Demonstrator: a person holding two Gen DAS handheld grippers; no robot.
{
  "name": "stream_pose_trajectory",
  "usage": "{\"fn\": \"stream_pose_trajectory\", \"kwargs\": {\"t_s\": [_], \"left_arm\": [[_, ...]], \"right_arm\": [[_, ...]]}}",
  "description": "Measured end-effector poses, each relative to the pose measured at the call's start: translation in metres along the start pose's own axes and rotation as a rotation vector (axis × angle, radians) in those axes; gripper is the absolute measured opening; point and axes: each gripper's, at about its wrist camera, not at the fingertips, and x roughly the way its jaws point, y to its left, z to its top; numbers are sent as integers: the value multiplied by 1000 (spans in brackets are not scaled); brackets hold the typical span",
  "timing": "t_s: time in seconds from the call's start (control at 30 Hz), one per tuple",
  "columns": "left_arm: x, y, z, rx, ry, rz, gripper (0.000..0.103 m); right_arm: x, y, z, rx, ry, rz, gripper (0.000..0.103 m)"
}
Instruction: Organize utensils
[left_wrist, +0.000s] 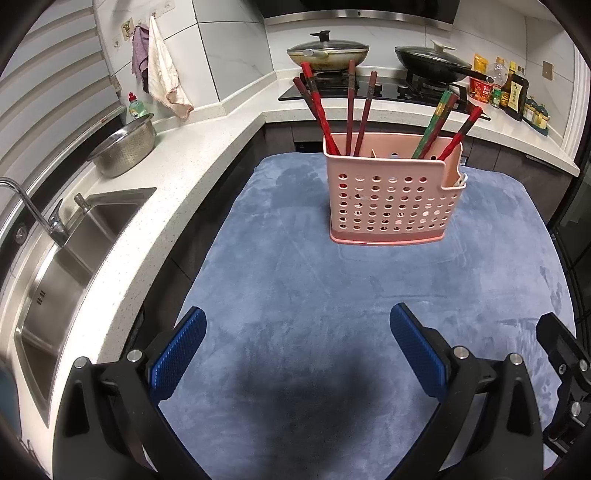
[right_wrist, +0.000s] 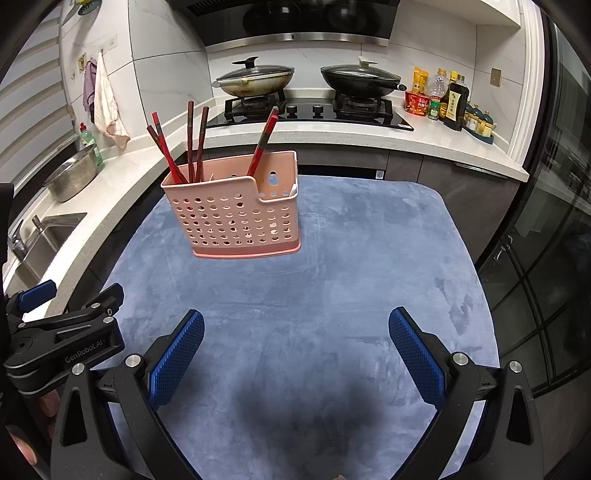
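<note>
Chopsticks (left_wrist: 325, 110) standing in pink basket (left_wrist: 391, 195) at twelve o'clock, kept tidy. Left tool (left_wrist: 297, 350) and right tool (right_wrist: 295, 350) wide, holding nothing, done maybe.

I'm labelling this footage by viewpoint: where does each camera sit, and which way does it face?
Left wrist: on the left gripper, low over the blue mat, facing the pink holder; its own open fingers and the right gripper's edge show.
Right wrist: on the right gripper, facing the holder from further right; the left gripper and fingertips show.
Shared: holder, chopsticks, mat, stove.
</note>
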Motion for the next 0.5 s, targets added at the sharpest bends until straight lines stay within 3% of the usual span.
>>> {"fn": "stream_pose_trajectory", "kwargs": {"t_s": [0.5], "left_arm": [[0, -5, -1, 9, 6, -1, 95]], "right_arm": [[2, -2, -1, 3, 2, 0, 97]]}}
